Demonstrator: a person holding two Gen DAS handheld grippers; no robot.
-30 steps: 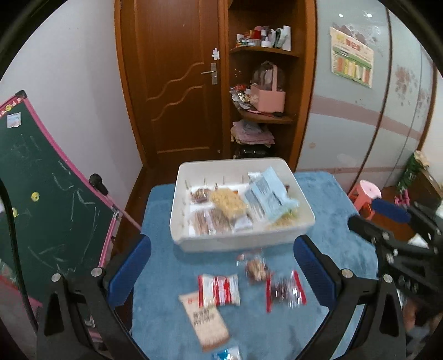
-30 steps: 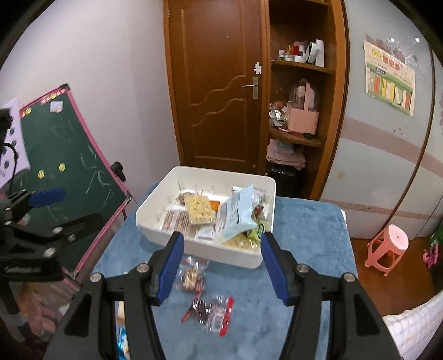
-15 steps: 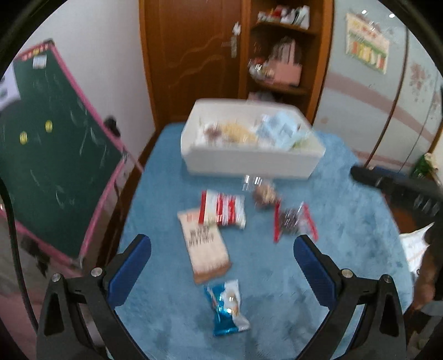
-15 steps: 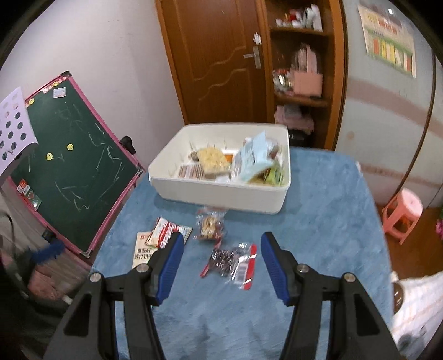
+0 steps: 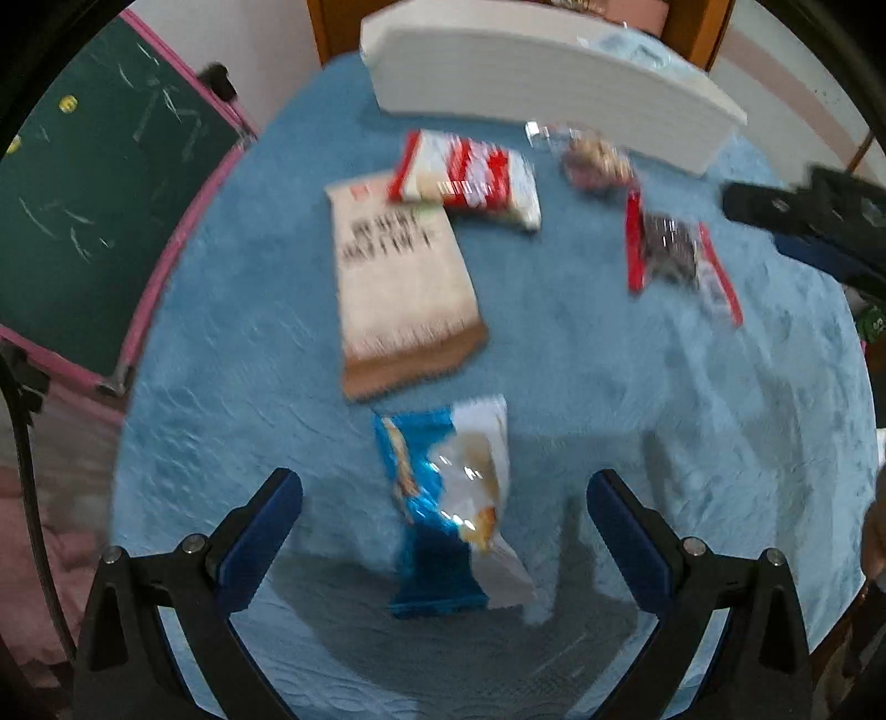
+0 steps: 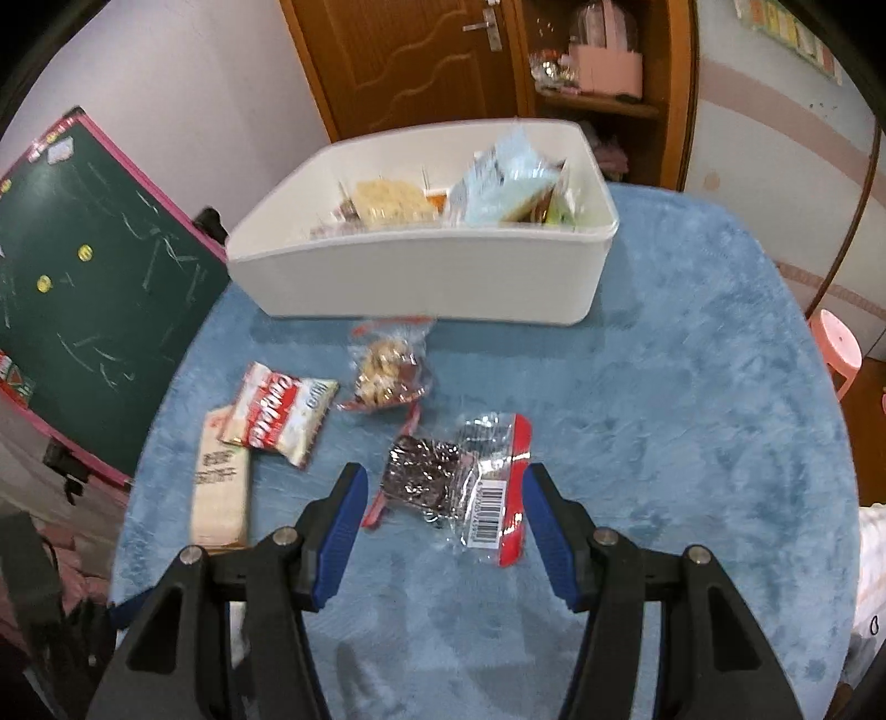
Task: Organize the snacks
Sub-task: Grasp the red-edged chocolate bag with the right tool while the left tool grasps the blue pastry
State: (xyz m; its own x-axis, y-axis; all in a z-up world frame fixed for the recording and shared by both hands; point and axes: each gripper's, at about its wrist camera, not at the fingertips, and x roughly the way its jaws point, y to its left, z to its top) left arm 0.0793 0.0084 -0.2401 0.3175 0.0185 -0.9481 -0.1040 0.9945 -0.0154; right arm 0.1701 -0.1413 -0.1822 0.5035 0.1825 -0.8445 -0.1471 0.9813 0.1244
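A white bin [image 6: 432,271] holding several snack packs stands at the far side of the blue table; it also shows in the left wrist view [image 5: 531,77]. My left gripper [image 5: 443,531] is open, its fingers either side of a blue and white snack pack [image 5: 454,504] lying flat. My right gripper [image 6: 446,526] is open, straddling a clear pack of dark snacks with red edges [image 6: 459,482], also visible from the left [image 5: 670,255]. A red and white pack [image 5: 465,177], a tan pack [image 5: 398,282] and a nut pack [image 6: 387,371] lie loose.
A green chalkboard with a pink frame [image 6: 83,266] leans at the table's left edge. A wooden door [image 6: 404,50] and shelves [image 6: 603,72] stand behind the bin. A pink stool [image 6: 841,349] is on the floor to the right.
Both grippers have dropped toward the table and tilted down. The left now brackets the blue and white pack; the right has come down around the dark snack pack.
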